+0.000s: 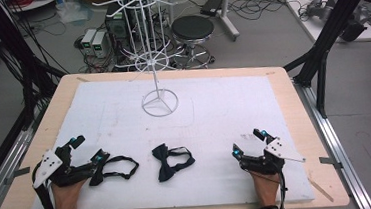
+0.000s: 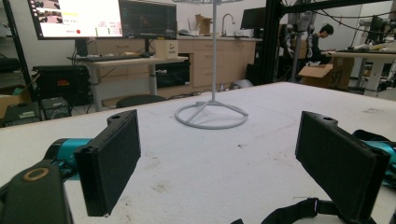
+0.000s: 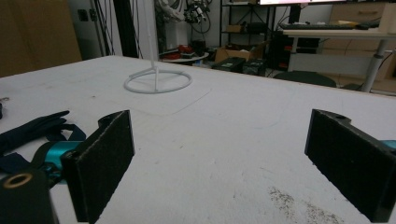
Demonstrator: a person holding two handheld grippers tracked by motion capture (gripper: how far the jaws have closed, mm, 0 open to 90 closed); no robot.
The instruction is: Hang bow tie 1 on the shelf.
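Item 1: bow tie, dark, with neck strap (image 1: 170,161). Lies flat on the white mat (image 1: 224,106), between the two grippers, well apart from each. Judged light, soft and limp; the knot at the middle looks the firmest place to pinch, since the strap loop would likely sag and trail.

Item 2: second bow tie (image 1: 116,167), same kind. Lies just beside the left gripper (image 1: 84,152), its near end at or against the lower jaw (contact cannot be told). Part of its strap shows low between the jaws in the left gripper view.

Item 3: left gripper. Jaws spread wide, nothing between the pads.

Item 4: right gripper (image 1: 246,142). Jaws spread wide, holding nothing; bare mat ahead of it, the first bow tie off toward its left.

Item 5: white wire display rack (image 1: 155,46), ring base well ahead of both grippers. Thin hook arms up high (likely to snag a strap).

Room: open mat between grippers and rack; the table edge (image 1: 294,106) lies outboard of the right gripper.
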